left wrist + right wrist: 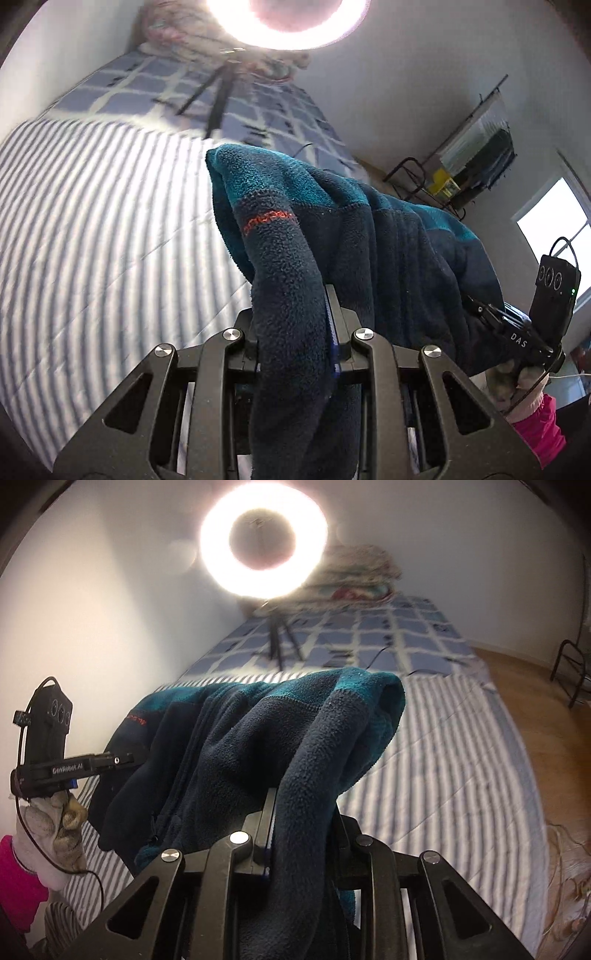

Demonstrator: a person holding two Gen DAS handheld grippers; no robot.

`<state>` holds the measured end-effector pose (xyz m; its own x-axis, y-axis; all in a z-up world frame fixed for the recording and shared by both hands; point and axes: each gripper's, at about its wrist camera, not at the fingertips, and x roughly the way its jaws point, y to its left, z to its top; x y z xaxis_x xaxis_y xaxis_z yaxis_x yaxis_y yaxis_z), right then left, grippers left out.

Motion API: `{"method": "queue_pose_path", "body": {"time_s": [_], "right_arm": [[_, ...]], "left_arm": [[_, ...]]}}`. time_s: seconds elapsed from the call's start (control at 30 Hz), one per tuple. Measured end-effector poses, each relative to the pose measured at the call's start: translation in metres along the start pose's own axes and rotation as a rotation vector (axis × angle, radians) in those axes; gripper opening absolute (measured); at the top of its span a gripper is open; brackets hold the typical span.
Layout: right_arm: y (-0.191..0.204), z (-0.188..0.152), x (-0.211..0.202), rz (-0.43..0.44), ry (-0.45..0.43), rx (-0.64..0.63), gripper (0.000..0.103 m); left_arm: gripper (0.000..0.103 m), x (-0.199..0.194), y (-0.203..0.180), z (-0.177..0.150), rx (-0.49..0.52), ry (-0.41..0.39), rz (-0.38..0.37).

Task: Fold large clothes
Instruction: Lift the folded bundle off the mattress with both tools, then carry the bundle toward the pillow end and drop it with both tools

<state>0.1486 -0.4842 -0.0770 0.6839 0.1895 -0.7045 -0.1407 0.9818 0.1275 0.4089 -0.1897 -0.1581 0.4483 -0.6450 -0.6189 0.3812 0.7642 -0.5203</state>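
**Fleece jacket held aloft between both grippers over the bed**

The navy and teal fleece jacket (332,229) hangs lifted above the striped bedspread (92,229), slung between the two tools. The left gripper (295,332) has its jaws narrowed on a thick fold of the fleece, which spills forward and over the fingers, hiding their tips. The right gripper (295,823) pinches another fold the same way, its jaws narrow and clamped on the cloth. The jacket's bunched end (369,690) hangs out beyond the right gripper, towards the checked blanket (388,635) at the bed's far end. Whether any hem touches the bed is unclear. A ring light (264,541) glares beyond.
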Motion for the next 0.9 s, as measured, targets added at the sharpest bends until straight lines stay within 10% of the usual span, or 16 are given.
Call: {"method": "queue_pose_path", "body": {"time_s": [0.9], "right_arm": [[-0.231,0.103,0.097,-0.192,-0.089,0.124,0.021]], "left_arm": [[0.024,0.257,-0.104,0.106,0.069,0.060,-0.051]]}}
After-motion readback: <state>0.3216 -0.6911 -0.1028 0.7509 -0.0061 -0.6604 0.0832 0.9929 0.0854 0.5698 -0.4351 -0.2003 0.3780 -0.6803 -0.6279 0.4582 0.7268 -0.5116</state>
